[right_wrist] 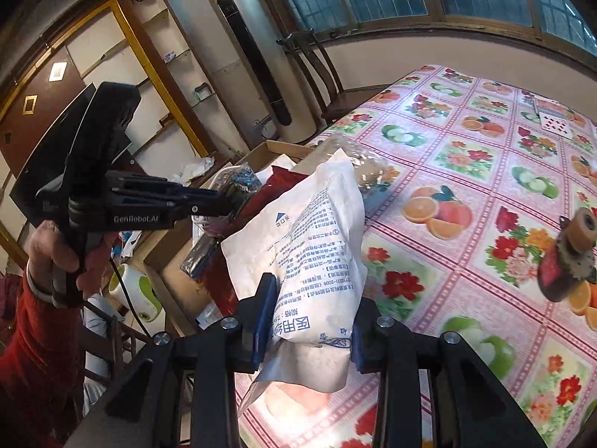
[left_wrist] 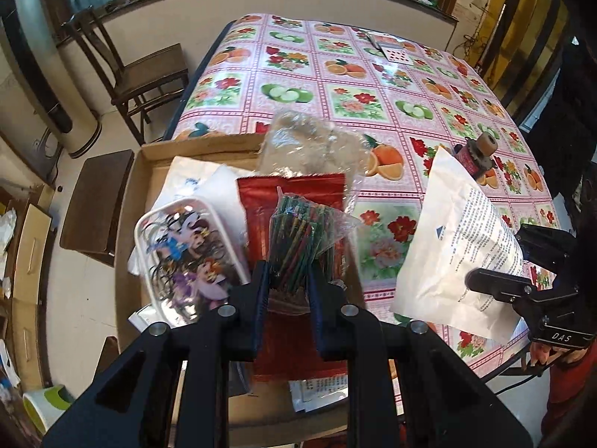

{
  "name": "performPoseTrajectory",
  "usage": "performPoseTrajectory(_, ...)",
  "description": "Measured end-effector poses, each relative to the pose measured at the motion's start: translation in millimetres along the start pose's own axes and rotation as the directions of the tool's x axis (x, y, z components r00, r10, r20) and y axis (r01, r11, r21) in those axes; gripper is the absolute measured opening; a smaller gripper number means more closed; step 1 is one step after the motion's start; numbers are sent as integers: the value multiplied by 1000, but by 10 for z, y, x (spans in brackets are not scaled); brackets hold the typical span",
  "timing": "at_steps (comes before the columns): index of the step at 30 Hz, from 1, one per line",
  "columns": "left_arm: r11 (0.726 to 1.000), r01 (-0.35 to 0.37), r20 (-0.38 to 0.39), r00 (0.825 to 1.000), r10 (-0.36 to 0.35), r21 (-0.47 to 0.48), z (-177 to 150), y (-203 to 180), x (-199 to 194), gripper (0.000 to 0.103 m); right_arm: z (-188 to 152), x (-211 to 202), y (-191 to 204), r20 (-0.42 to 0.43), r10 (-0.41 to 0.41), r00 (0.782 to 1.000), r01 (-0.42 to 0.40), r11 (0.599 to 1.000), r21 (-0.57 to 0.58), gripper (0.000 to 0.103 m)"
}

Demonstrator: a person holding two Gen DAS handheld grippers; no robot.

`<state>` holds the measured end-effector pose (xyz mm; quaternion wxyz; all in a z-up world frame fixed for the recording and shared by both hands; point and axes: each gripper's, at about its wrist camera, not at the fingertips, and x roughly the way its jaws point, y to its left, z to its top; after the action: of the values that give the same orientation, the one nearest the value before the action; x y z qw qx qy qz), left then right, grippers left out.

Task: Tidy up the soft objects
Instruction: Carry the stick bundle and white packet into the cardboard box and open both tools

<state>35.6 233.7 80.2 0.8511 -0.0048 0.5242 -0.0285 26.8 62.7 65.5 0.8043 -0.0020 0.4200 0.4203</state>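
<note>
Lowering gently into the box point(left_wrist: 149, 156): left tool point(left_wrist: 287, 280) pinching the sticks point(left_wrist: 294, 239), right tool point(right_wrist: 309, 321) pinching the pouch point(right_wrist: 309, 246), both kept level

A shallow brown cardboard box point(left_wrist: 149, 156) is sitting at the worktop's point(left_wrist: 335, 86) left edge, holding a red foil pouch point(left_wrist: 291, 194), a cartoon-printed clear pouch point(left_wrist: 186, 257) to its left and a crumpled clear plastic bag point(left_wrist: 309, 145) behind. A white printed packet point(left_wrist: 455, 246) is hanging over the worktop to the right, a small brown spool point(left_wrist: 481, 153) lying behind it, playing cards point(left_wrist: 395, 52) at the far edge.
</note>
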Motion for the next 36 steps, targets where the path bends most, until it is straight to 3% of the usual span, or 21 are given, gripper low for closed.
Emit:
performPoseTrajectory(9, 987, -112, 51, 992, 119, -115, -391, 532, -76, 18, 230, 556, 441, 26, 4, 1000, -5, 999, 35, 35)
performPoseTrajectory(17, 966, -192, 83, 974, 209, -176, -572, 749, -50, 18, 233, 811, 673, 50, -26, 998, 22, 996, 82, 35)
performPoseTrajectory(29, 955, -210, 105, 966, 236, -210, -709, 790, 46, 18, 178, 935, 885, 66, -139, 988, 136, 990, 41, 36)
performPoseTrajectory(36, 957, -200, 90, 971, 222, -212, -734, 756, 116, 18, 97, 945, 1002, 57, -176, 983, 175, 984, 13, 47)
